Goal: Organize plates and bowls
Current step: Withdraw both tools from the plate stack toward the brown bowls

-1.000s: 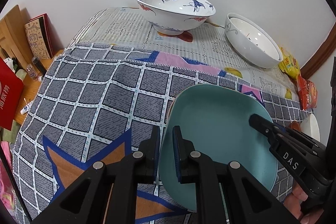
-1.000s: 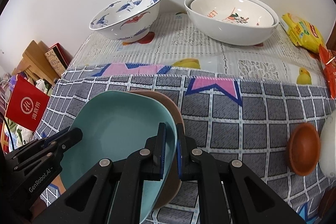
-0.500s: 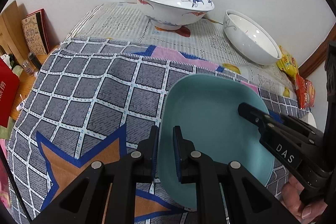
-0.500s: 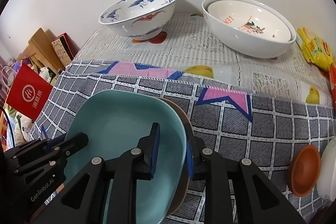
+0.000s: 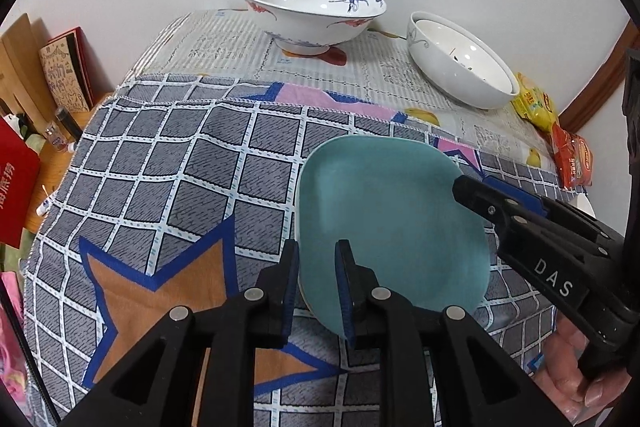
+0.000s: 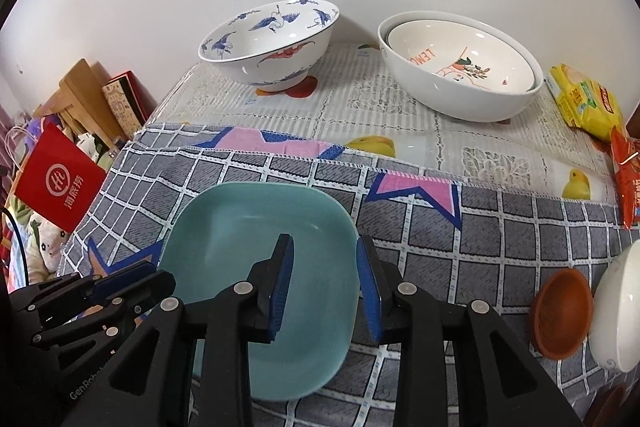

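Observation:
A teal square plate (image 5: 392, 223) lies on the checked cloth, on top of another plate whose pale edge just shows at its left side; it also shows in the right wrist view (image 6: 256, 267). My left gripper (image 5: 317, 289) straddles the plate's left rim with its jaws slightly apart. My right gripper (image 6: 325, 291) is open, its jaws either side of the plate's right rim; it also shows in the left wrist view (image 5: 472, 187). A blue-and-white crane bowl (image 6: 268, 47) and a white bowl (image 6: 460, 67) with a smaller bowl nested inside stand at the back.
A small brown bowl (image 6: 560, 311) and a white bowl (image 6: 618, 311) sit at the right edge. Yellow and red snack packs (image 6: 588, 103) lie at the back right. A red bag (image 6: 60, 183), books and wooden boards stand beyond the table's left edge.
Both grippers opened off the plate rims, the right one wider. The teal plate came down flat and now covers the brown plate under it.

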Demonstrator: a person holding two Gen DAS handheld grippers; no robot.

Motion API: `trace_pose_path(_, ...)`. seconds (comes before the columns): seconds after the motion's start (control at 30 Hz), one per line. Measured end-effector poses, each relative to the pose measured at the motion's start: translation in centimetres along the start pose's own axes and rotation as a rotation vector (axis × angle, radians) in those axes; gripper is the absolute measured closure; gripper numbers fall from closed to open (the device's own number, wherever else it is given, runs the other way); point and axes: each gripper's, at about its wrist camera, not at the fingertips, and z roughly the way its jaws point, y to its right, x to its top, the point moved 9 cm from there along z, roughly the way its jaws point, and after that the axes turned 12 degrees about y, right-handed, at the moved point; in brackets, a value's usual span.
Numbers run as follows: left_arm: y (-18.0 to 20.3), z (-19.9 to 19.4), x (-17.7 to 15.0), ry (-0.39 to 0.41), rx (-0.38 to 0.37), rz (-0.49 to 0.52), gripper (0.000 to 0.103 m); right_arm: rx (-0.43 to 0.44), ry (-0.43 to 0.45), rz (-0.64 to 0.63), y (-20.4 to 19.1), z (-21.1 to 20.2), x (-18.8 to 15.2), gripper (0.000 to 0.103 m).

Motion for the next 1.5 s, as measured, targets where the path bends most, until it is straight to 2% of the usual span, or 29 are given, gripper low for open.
trace_pose_path(0.2,1.0,-1.6,0.0,0.017,-0.005,0.017,0.085,-0.004,0.011,0.031,0.7,-1.9,-0.6,0.069)
trace_pose_path(0.3,1.8,-2.3,-0.1,0.027,-0.011,0.030,0.079,-0.008,0.018,0.050,1.3,-3.1,-1.0,0.069)
trace_pose_path(0.37,2.5,-2.9,-0.1,0.037,-0.024,0.038,0.079,-0.014,0.023,0.053,1.7,-3.9,-1.4,0.069)
trace_pose_path(0.6,4.9,-4.9,-0.2,0.064,-0.045,0.071,0.079,-0.053,0.055,0.063,3.3,-7.1,-2.1,0.069)
trace_pose_path(0.73,6.4,-5.9,-0.3,0.079,-0.058,0.094,0.076,-0.108,0.093,0.075,4.9,-9.3,-2.3,0.068)
trace_pose_path(0.9,8.5,-6.9,-0.2,0.102,-0.069,0.125,0.070,-0.155,0.146,0.082,6.7,-12.1,-2.3,0.052)
trace_pose_path(1.0,9.7,-7.3,-0.2,0.110,-0.061,0.151,0.064,-0.184,0.142,0.080,7.7,-13.3,-2.6,0.034)
trace_pose_path(1.07,10.5,-7.7,-0.1,0.128,-0.042,0.169,0.062,-0.196,0.147,0.078,8.4,-14.1,-2.7,0.032)
trace_pose_path(1.13,11.1,-8.0,-0.1,0.140,-0.039,0.176,0.054,-0.226,0.148,0.080,9.2,-14.8,-2.9,0.029)
trace_pose_path(1.3,12.7,-8.7,0.0,0.147,-0.041,0.161,0.047,-0.259,0.155,0.118,11.2,-16.4,-3.6,0.026)
trace_pose_path(1.5,15.3,-9.7,-0.3,0.148,-0.164,0.151,0.046,-0.239,0.187,0.196,13.7,-18.0,-4.4,0.026)
